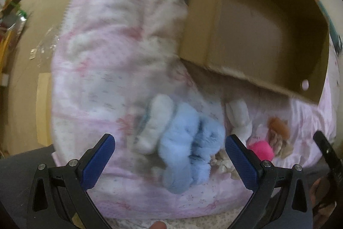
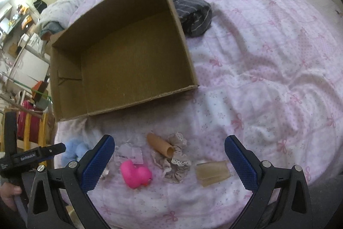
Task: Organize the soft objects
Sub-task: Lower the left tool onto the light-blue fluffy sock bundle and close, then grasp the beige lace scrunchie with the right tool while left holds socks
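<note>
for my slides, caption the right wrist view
Open tongs over pink duck, scrunchie and empty box on bed.

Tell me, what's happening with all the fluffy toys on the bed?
A person holds a gripper in each hand over a pink bedspread. The left gripper is open, with a fluffy blue toy between its fingers, not yet squeezed. The right gripper is open too, above a pink duck and a lacy scrunchie. The cardboard box has nothing in it.

left gripper [image 1: 170, 161] — wide apart, right gripper [image 2: 169, 161] — likewise
</note>
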The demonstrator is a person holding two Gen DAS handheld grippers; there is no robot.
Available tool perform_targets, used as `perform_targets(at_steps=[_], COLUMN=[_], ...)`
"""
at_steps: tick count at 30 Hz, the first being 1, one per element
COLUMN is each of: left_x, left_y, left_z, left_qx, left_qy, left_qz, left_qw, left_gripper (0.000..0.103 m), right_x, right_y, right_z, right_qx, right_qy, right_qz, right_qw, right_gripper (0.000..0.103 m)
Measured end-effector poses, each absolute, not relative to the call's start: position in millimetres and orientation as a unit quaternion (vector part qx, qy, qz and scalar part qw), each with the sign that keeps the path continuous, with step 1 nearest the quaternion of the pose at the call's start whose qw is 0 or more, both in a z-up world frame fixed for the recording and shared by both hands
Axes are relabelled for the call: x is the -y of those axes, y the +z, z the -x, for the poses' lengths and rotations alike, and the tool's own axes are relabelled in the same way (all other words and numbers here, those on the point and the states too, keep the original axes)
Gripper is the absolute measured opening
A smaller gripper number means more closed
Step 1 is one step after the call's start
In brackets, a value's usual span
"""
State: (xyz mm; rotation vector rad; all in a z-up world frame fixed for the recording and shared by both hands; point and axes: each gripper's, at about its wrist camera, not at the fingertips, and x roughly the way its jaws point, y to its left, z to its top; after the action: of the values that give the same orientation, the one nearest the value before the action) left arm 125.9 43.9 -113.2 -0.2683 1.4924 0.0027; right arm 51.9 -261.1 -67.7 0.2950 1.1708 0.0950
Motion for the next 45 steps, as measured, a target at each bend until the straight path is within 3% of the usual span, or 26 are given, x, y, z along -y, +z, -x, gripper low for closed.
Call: perform_targets(at_steps=[11, 19, 23, 27, 31, 33, 36, 43, 45], left_x=[-18.7, -51.2, -47.0, -35.7, -33.9, -38.8, -33.6, -55.6, -56.4], left_y=[-153.1, -160.0, -166.0, -178.0, -173.1, -166.4, -148.1, -89.1, -77.3], left_z=[-133.9, -128.6, -117.8, -102.1, -99.6, -94.0, -92.9, -64.1, -49.1], left_qx=[-0.706, -0.697, -0.706, -0.711, -0.702, -0.702, -0.689, -0.636, -0.625], left_qy=[0.002, 0.044, 0.043, 0.035, 0.035, 0.029, 0.023, 0.012, 0.004], left_qz=[0.07, 0.137, 0.096, 0.056, 0.066, 0.06, 0.049, 0.099, 0.094], left_qw=[0.704, 0.703, 0.701, 0.7, 0.708, 0.709, 0.723, 0.765, 0.775], left_gripper=[0.103, 0.102, 0.101, 0.079, 0.037, 0.022, 0.017, 0.017, 0.017], right_x=[252.6, 253.5, 255.2, 258.9, 267.1, 271.9, 277.4, 269.1, 260.9], right_y=[-77.4, -76.7, -76.5, -75.7, -77.4, -78.9, -81.9, -90.4, -94.4], right_z=[-56.6, -56.0, -55.0, -55.0, -55.9, -54.9, -54.2, -54.6, -54.6], right_qx=[-0.561, -0.559, -0.558, -0.557, -0.56, -0.561, -0.567, -0.589, -0.598], right_qy=[0.048, 0.047, 0.044, 0.04, 0.035, 0.029, 0.024, 0.041, 0.052], right_qz=[-0.121, -0.116, -0.122, -0.126, -0.137, -0.146, -0.159, -0.149, -0.13], right_qw=[0.817, 0.819, 0.82, 0.82, 0.817, 0.814, 0.808, 0.794, 0.789], right_gripper=[0.103, 0.103, 0.103, 0.103, 0.103, 0.103, 0.103, 0.103, 0.095])
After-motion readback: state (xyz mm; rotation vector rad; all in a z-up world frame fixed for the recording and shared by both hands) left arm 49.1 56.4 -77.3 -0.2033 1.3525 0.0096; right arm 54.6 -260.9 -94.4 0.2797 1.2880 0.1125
